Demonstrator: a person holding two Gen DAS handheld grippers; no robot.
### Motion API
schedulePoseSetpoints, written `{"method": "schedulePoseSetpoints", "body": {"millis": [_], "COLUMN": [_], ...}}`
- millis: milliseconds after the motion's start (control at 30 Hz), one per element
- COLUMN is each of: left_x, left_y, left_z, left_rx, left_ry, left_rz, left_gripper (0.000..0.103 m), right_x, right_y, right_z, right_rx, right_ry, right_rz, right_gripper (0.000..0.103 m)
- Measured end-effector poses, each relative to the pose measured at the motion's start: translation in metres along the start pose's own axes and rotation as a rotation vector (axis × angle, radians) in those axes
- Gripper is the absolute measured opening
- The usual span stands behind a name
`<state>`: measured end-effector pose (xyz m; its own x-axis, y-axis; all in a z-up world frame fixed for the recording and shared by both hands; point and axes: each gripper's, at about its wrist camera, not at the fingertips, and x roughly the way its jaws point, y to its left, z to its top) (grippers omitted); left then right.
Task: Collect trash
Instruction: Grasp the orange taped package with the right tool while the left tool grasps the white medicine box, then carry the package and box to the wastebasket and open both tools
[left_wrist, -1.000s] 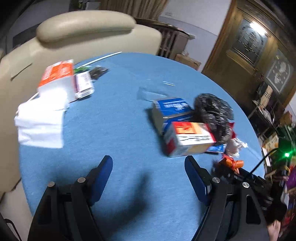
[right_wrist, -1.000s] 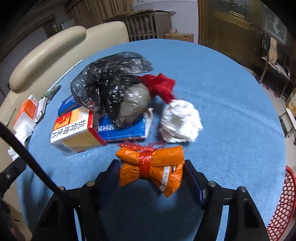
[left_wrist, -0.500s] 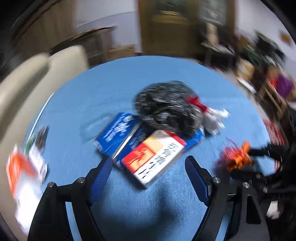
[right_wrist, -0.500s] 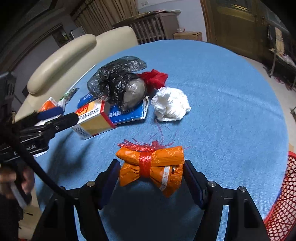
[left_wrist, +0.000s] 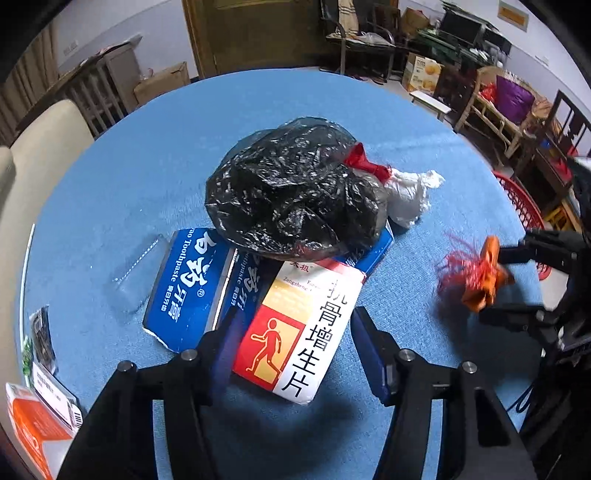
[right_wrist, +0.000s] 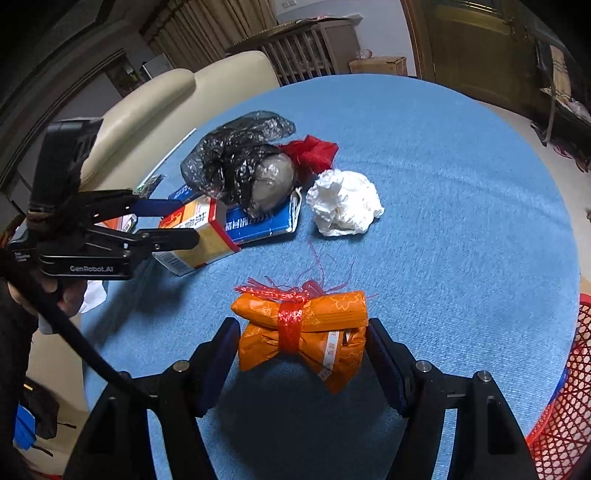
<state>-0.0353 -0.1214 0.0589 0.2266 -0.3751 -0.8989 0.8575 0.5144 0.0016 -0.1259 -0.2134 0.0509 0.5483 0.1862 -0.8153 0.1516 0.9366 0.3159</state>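
A white, red and orange medicine box (left_wrist: 303, 332) lies on the blue round table (left_wrist: 129, 166), leaning on a blue toothpaste box (left_wrist: 184, 280). My left gripper (left_wrist: 295, 345) points down over the medicine box with its jaws closing. The box sits between them, and a small gap shows at the right pad. From the right wrist view, the left gripper (right_wrist: 181, 221) reaches the same medicine box (right_wrist: 207, 236) from the left. My right gripper (right_wrist: 303, 354) is shut on an orange packet (right_wrist: 303, 332) tied with red string, held just above the table.
A crumpled black plastic bag (left_wrist: 291, 199) rests on the toothpaste box, with a red scrap (left_wrist: 365, 162) and a white paper wad (left_wrist: 410, 199) beside it. A red mesh basket (right_wrist: 565, 398) stands off the table's right edge. A cream chair (right_wrist: 166, 99) backs the far side.
My left gripper rolled and swung across to the pile, and now straddles the medicine box with narrower jaws. The right gripper drew back a little, still holding the orange packet.
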Motion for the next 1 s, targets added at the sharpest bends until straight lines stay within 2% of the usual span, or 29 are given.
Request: {"method": "schedulePoseSetpoints", "body": {"millis": [67,200,267,333,433,600,767,900,1000], "left_x": [0.002,0.018,0.02,0.018,0.011,-0.012,-0.035,-0.046,-0.057], "left_y": [0.0,-0.013,-0.013,-0.012,-0.013,-0.015,-0.038,-0.049,-0.049], "left_z": [-0.002,-0.014,-0.021,-0.027,-0.043,-0.084,-0.121,-0.136,-0.137], "left_rx": [-0.014,0.035,-0.001,-0.04,-0.096,-0.252,-0.42,-0.474,-0.521], "left_ry": [0.009,0.079,0.085,0.069,0.065,0.046,-0.02,-0.057,-0.078], "left_rz": [-0.01,0.03,0.01,0.005,0.052,0.161,0.189,0.252,0.257], "left_gripper": [0.061,0.062,0.055,0.054,0.053,0.053,0.053,0.053,0.053], "right_x": [0.007,0.01,0.007,0.004,0.001,-0.007,-0.01,-0.016,-0.023], "right_y": [0.007,0.014,0.014,0.013,0.013,0.016,0.02,0.02,0.015], "right_z": [0.002,0.004,0.004,0.003,0.001,-0.002,-0.009,-0.013,-0.015], "right_rx": [-0.008,-0.025,-0.025,-0.022,-0.021,-0.025,-0.034,-0.032,-0.025], "right_ry": [0.006,0.0,-0.005,-0.008,-0.013,-0.022,-0.023,-0.033,-0.054], "right_rz": [0.0,-0.002,-0.005,-0.007,-0.007,0.003,0.019,0.017,0.003], "right_gripper": [0.072,0.072,0.072,0.072,0.072,0.072,0.072,0.072,0.072]}}
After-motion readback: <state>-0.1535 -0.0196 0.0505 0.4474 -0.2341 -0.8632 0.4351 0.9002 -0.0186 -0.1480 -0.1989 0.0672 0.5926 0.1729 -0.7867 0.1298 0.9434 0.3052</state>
